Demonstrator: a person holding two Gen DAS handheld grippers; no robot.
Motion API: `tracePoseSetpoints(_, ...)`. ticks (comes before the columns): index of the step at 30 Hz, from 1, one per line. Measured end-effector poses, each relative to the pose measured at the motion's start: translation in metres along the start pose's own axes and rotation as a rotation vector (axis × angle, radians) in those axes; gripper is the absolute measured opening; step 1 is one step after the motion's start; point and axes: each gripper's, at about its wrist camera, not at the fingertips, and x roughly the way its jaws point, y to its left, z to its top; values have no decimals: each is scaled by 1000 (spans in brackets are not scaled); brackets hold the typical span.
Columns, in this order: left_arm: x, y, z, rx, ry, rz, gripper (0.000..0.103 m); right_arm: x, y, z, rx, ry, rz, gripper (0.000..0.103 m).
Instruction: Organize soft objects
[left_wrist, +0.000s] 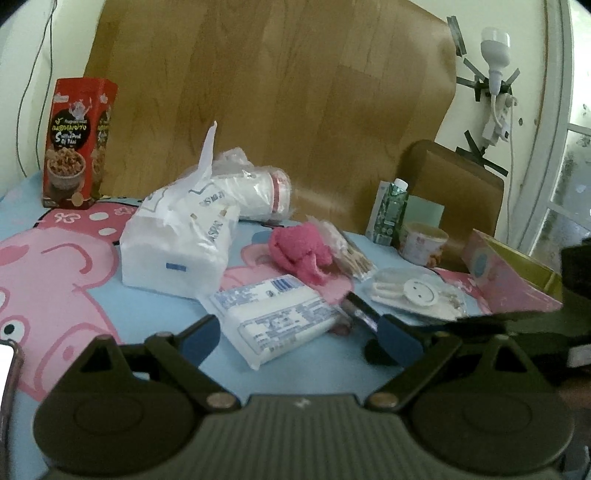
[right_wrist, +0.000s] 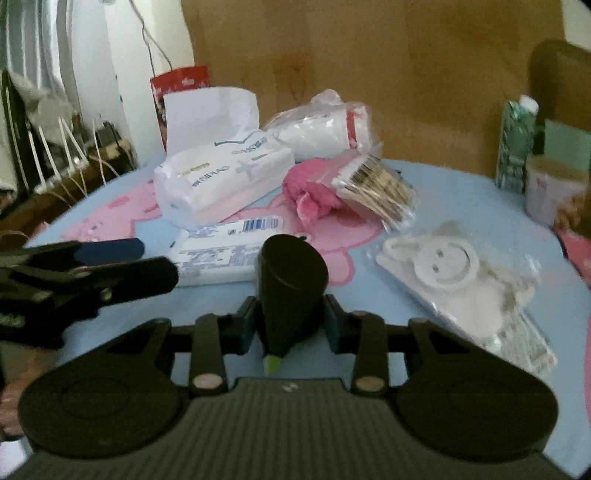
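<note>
My right gripper (right_wrist: 291, 326) is shut on a dark, round tube (right_wrist: 290, 280) that stands up between its blue pads, just above the blue cartoon cloth. My left gripper (left_wrist: 299, 334) is open, with nothing in its jaws, over the near end of a flat white packet with blue print (left_wrist: 273, 321). Behind the packet lie a soft white tissue pack (left_wrist: 177, 247) and a crumpled pink cloth (left_wrist: 299, 254). The right wrist view shows the same tissue pack (right_wrist: 221, 184), pink cloth (right_wrist: 314, 192) and flat packet (right_wrist: 221, 251), with the left gripper (right_wrist: 92, 266) reaching in from the left.
A bag of cotton swabs (right_wrist: 376, 188) leans on the pink cloth. A bagged smiley-face hook set (right_wrist: 450, 273) lies to the right. Bagged plastic cups (left_wrist: 255, 192), a red snack box (left_wrist: 77, 144), a green carton (left_wrist: 391, 210), a noodle cup (left_wrist: 423, 243) and a pink box (left_wrist: 509, 273) ring the table.
</note>
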Motion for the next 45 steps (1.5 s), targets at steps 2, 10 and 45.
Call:
tracePoseSetpoints(2, 2, 0, 0, 2, 8, -6, 95, -12, -2, -8, 20, -2, 22, 40)
tracePoseSetpoints(10, 6, -21, -3, 83, 77, -55, 95, -59, 4, -47, -34, -42, -18, 40)
tracePoseSetpoints(45, 107, -275, 57, 103, 316, -592, 36, -172, -98, -58, -15, -427, -553, 40)
